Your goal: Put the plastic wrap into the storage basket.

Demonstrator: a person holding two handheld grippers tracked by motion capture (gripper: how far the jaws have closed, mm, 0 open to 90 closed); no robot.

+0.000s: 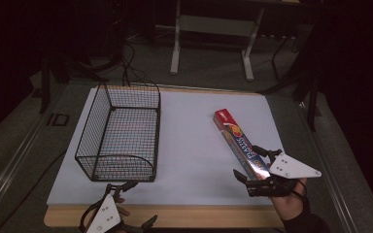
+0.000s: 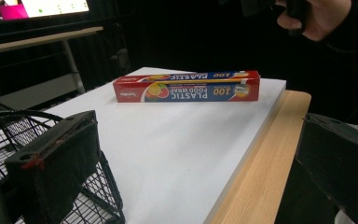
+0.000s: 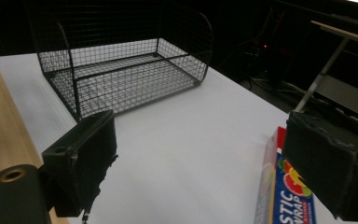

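While the wrap box (image 1: pixel 238 144) lies flat on the white surface (image 1: pixel 189 145), nothing has yet been lifted: the work appears to be at its first step, the grasp. Right gripper (image 1: pixel 252 167) stands at the box's near end, jaws spread wide and empty; in the right gripper view one jaw hangs over the box and the other is well clear of it, so the box is not yet between them. Left gripper (image 1: pixel 121 187) is open too, holding nothing, just beside the near wall of the wire basket (image 1: pixel 119 131). The basket is empty and upright at the left of the surface, well apart from the box.

Judged remaining: close on the box, lift it, carry it left, presumably into the basket.

Room: bare surface between box and basket gives a free path. The box's near end sits near the right front corner; a nudge outward could push it off.
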